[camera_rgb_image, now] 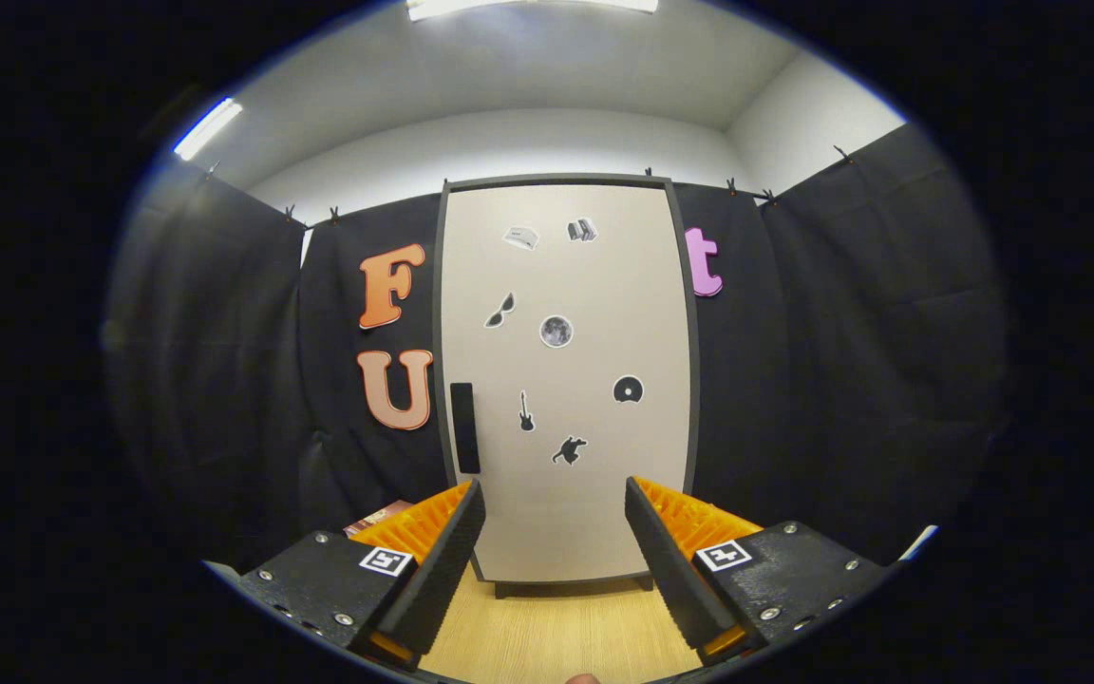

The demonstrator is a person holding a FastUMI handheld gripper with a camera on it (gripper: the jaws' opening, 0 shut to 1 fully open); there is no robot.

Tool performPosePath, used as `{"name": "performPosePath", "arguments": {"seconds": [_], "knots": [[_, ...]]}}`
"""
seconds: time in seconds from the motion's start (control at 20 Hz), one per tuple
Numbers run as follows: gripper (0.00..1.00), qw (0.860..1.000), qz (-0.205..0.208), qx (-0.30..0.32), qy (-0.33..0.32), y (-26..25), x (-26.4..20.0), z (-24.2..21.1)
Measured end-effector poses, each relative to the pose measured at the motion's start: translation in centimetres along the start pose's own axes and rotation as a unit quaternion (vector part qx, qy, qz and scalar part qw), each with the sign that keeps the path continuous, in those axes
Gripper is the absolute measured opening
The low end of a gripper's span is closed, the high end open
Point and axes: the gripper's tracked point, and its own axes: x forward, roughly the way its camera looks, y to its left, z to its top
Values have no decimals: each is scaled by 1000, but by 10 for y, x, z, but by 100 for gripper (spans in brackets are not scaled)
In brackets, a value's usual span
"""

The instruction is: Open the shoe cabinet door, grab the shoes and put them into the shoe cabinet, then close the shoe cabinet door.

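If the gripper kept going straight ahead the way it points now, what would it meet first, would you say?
Probably the closed cabinet door. The gripper is open and empty, aimed at the door's lower middle, right of the dark handle. Nothing lies between, though the gap is hard to judge.

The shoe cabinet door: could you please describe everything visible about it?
The shoe cabinet door is a tall, pale beige panel in a dark frame, shut and upright against the black cloth wall. A dark vertical handle sits near its left edge; small stickers dot its face. The hand-held gripper is open before it, touching nothing.
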Motion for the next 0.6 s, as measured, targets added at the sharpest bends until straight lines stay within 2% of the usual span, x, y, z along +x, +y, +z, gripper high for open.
{"name": "performPosePath", "arguments": {"seconds": [0.6], "knots": [[93, 1000, 6, -1, -5, 2, -20, 2]]}}
